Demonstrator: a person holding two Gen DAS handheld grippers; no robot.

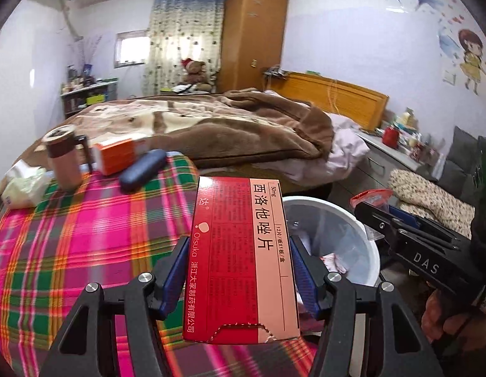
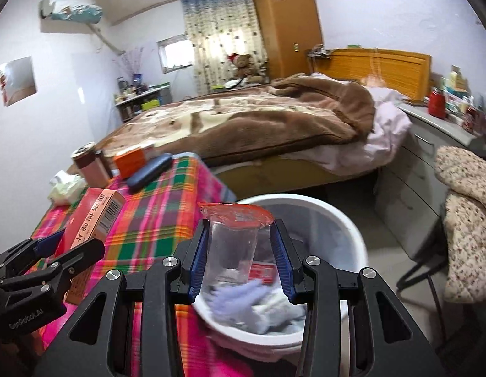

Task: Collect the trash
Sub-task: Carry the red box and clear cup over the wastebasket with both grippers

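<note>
From the left wrist, the left gripper (image 1: 238, 270) has its jaws clenched on a red medicine box (image 1: 243, 260), held above the plaid counter (image 1: 85, 235) beside the white bin (image 1: 373, 251). From the right wrist, the right gripper (image 2: 239, 257) grips a clear plastic cup (image 2: 233, 245) right over that bin; dropping comes next, I'd say, once its jaws let go.

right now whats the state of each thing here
left hand-held gripper: shut on the red medicine box
red medicine box: held up, end flap torn open
right hand-held gripper: shut on the clear plastic cup
clear plastic cup: held over the bin, red film on top
white bin: open, trash inside
brown mug: upright on the plaid cloth
</note>
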